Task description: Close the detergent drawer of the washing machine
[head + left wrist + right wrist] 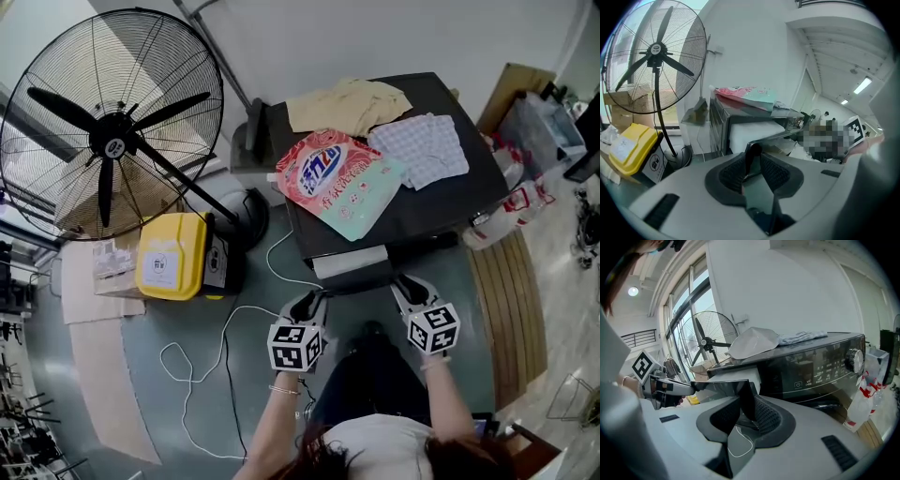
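Detergent drawer standing out of our washing machine, just ahead of both tongs, our left gripper pinching its dark front at one end, right gripper pinching the other, jaws partway closed on that panel

One camera overhead, two low at the ends of the detergent drawer.
The head view looked steeply down on the washing machine from above the person. The left gripper view sat close at the drawer's left end, facing up and right. The right gripper view sat close at its right end, facing left. All three shared the drawer and the fan.
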The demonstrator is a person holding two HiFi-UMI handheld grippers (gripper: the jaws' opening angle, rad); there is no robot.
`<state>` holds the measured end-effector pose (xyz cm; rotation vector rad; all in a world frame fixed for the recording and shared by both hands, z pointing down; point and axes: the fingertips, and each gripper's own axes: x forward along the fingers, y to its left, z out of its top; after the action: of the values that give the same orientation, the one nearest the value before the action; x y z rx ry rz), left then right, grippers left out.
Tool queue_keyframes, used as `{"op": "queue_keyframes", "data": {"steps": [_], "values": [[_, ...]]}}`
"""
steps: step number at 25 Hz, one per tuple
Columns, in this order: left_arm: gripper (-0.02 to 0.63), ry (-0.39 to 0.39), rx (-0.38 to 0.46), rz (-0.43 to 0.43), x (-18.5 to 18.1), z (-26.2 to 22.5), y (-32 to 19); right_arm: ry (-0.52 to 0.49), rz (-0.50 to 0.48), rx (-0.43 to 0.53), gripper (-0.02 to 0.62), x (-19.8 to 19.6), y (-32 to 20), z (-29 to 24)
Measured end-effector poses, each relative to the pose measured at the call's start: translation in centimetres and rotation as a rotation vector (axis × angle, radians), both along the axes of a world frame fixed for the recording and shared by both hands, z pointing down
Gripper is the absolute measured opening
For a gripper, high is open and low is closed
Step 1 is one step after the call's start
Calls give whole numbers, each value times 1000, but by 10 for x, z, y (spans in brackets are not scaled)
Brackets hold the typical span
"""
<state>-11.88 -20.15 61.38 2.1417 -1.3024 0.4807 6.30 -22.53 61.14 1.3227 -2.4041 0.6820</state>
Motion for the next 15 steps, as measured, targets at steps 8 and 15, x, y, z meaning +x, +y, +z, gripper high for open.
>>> {"op": "queue_keyframes", "data": {"steps": [8, 15], "values": [[110, -4, -8, -52, -1, -1, -4, -11, -24, -15, 115, -2, -4, 0], [110, -6, -11, -79, -4, -1, -13, -20, -35, -18, 115, -4, -13, 0]]}}
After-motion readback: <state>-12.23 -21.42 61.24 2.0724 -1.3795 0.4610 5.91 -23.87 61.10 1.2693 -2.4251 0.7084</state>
